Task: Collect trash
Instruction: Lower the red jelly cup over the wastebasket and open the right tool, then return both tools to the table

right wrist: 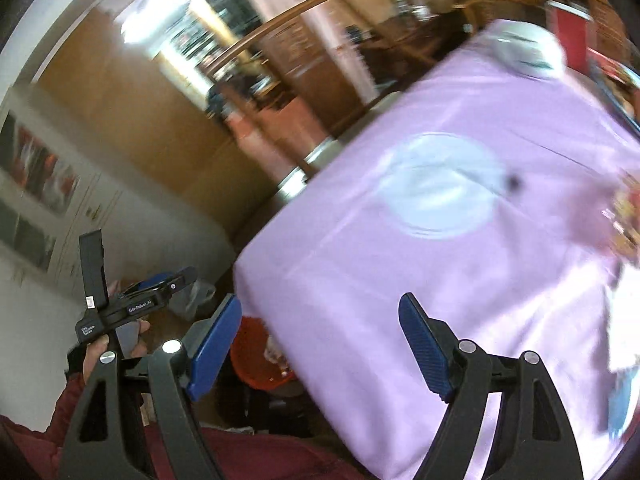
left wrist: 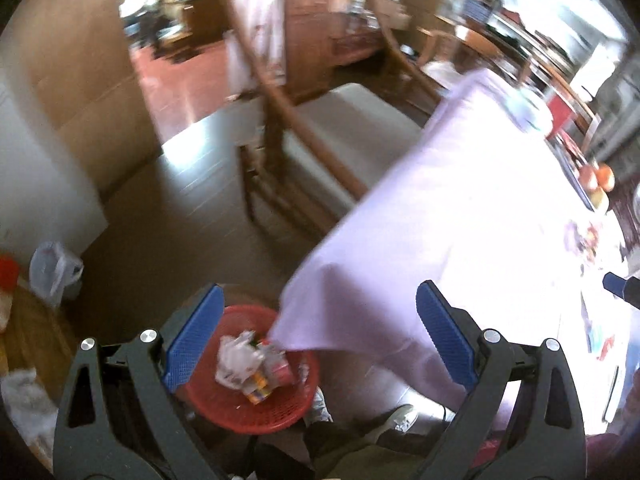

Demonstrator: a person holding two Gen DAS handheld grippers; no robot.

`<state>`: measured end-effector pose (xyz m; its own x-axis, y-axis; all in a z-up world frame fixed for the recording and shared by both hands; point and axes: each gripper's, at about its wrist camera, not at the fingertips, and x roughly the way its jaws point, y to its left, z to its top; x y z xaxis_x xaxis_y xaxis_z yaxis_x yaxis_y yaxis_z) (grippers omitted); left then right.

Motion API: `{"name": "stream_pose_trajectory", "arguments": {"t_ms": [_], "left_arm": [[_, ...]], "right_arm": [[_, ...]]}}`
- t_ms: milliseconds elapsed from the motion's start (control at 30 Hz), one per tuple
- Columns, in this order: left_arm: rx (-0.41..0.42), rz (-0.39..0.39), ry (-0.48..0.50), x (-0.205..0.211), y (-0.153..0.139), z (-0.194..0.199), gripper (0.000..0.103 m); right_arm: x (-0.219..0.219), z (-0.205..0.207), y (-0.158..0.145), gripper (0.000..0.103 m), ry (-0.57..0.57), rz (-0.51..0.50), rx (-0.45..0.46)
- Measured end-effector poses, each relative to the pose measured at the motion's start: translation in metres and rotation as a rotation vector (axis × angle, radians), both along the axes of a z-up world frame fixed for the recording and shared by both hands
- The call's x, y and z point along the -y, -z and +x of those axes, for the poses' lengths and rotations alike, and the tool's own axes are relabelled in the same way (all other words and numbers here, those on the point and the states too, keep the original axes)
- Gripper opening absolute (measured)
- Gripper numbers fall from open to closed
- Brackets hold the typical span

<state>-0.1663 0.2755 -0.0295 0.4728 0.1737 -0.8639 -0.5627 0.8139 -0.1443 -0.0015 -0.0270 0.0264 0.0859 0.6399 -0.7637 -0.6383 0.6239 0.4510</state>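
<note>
Your left gripper (left wrist: 320, 336) has its blue pads wide apart with nothing between them. Just below it on the floor stands the red basket (left wrist: 224, 400), holding crumpled paper and wrappers (left wrist: 248, 364), beside the corner of the lilac tablecloth (left wrist: 460, 208). Your right gripper (right wrist: 320, 344) is also spread and empty, over the cloth near a white plate (right wrist: 440, 188). More scraps (left wrist: 584, 236) lie at the table's far edge.
</note>
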Motion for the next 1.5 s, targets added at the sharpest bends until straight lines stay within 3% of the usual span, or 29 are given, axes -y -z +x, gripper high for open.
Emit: {"name": "stream_pose_trajectory", "arguments": {"t_ms": [633, 1033, 1333, 1500], "left_arm": [[-0.026, -0.004, 0.509, 0.166, 0.011, 0.168, 0.093], [-0.01, -0.087, 0.792, 0.289, 0.018, 0.269, 0.093], [-0.036, -0.142, 0.863, 0.362, 0.039, 0.363, 0.094], [-0.075, -0.09, 0.8, 0.354, 0.06, 0.384, 0.093]], "right_arm": [[0.202, 0.017, 0.023, 0.08, 0.501, 0.023, -0.049], [0.299, 0.005, 0.038, 0.08, 0.729, 0.009, -0.055], [0.344, 0.004, 0.043, 0.08, 0.866, -0.015, -0.061], [0.346, 0.014, 0.046, 0.08, 0.862, -0.021, -0.069]]}}
